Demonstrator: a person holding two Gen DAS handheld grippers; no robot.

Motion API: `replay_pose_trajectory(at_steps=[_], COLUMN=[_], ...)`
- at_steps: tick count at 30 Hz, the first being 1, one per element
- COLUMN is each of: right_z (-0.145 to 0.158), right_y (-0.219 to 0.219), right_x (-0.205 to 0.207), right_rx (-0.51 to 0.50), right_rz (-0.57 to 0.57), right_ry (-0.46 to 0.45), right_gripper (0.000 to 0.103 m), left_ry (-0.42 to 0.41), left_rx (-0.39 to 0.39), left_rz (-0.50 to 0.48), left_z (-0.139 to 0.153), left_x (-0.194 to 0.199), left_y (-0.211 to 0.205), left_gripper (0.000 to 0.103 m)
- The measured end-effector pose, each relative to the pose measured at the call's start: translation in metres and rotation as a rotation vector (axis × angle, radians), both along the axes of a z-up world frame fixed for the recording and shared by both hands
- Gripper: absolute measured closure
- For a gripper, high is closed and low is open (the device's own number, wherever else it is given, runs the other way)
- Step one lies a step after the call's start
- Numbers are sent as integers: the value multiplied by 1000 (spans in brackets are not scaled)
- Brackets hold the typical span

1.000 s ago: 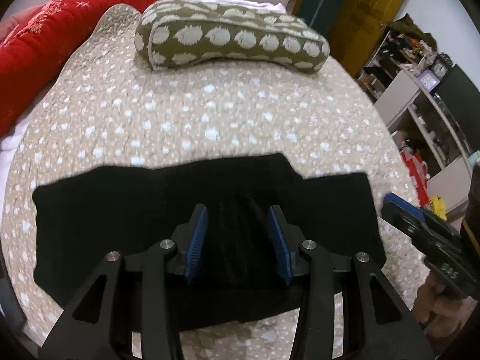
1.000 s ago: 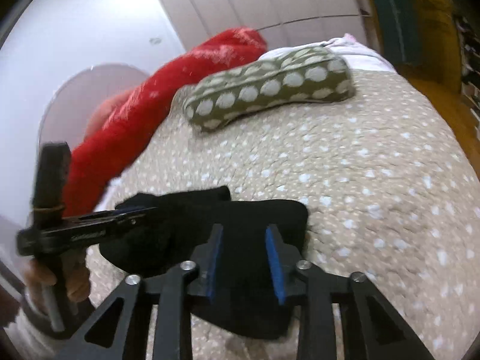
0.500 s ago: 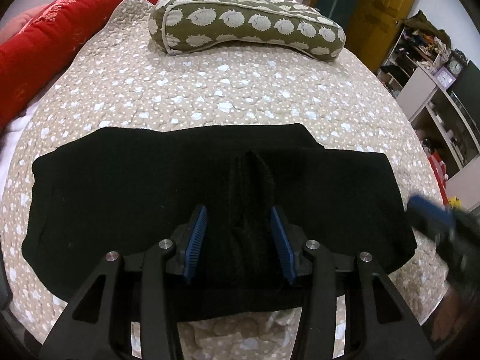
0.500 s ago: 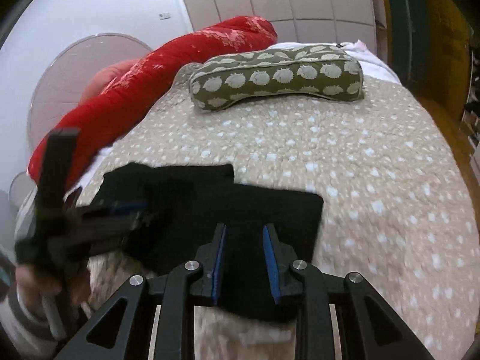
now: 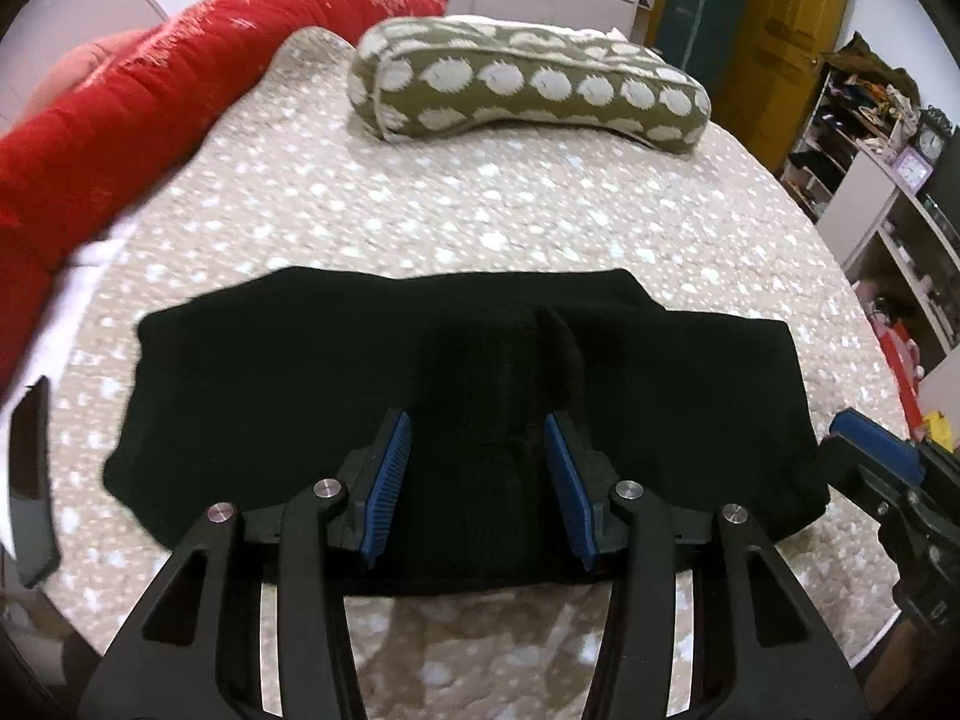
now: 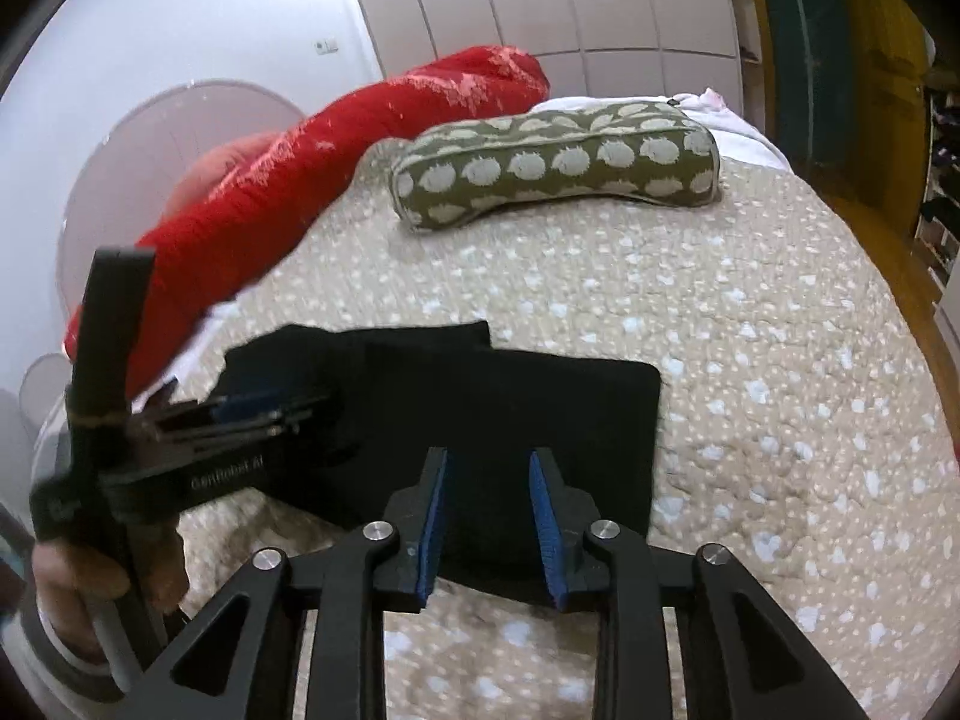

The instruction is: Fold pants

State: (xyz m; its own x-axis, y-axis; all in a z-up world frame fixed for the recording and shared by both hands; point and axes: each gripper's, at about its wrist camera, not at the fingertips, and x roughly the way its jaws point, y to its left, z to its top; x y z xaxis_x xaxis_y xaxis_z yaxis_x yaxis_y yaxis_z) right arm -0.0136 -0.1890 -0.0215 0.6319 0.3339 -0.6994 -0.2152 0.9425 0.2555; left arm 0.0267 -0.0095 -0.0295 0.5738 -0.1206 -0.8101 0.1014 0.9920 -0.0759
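Note:
Black pants [image 5: 360, 372] lie folded in a wide band across the beige spotted quilt [image 5: 480, 210]. A small ridge of cloth [image 5: 558, 336] stands up near their middle. My left gripper [image 5: 477, 474] hangs over the near edge of the pants, jaws apart, with cloth lying below them and not pinched. The right gripper [image 5: 870, 450] shows at the pants' right end. In the right wrist view, my right gripper [image 6: 489, 468] is over the right end of the pants [image 6: 540, 408]. Its jaws are opening, with nothing pressed between the pads. A hand [image 6: 108, 576] holds the left gripper [image 6: 264, 414] at the left.
A green pillow with white spots [image 5: 528, 90] lies at the far side of the bed. A red blanket [image 5: 180, 90] runs along the left. Shelves full of things [image 5: 888, 180] and a yellow door [image 5: 780, 18] stand at the right. The bed's near edge is just below the grippers.
The left jaws have spread and no longer squeeze the ridge of cloth, which sits farther ahead. The right jaws have widened. Both views have shifted a little over the pants.

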Motion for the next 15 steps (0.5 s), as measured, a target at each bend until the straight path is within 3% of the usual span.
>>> replay_pose_trajectory(at_steps=[2, 4, 15], right_z=[0, 3, 6], right_y=[5, 12, 52], right_x=[3, 4, 15], right_rx=[36, 49, -4], right_rz=[-1, 10, 78], right_ry=[16, 20, -10], right_gripper=[73, 73, 70], left_ry=[-18, -38, -63], left_rx=[12, 5, 3], left_rz=[20, 38, 99], left_z=[4, 8, 15], left_x=[-5, -10, -27], left_y=[5, 12, 36], left_gripper=[52, 39, 38])
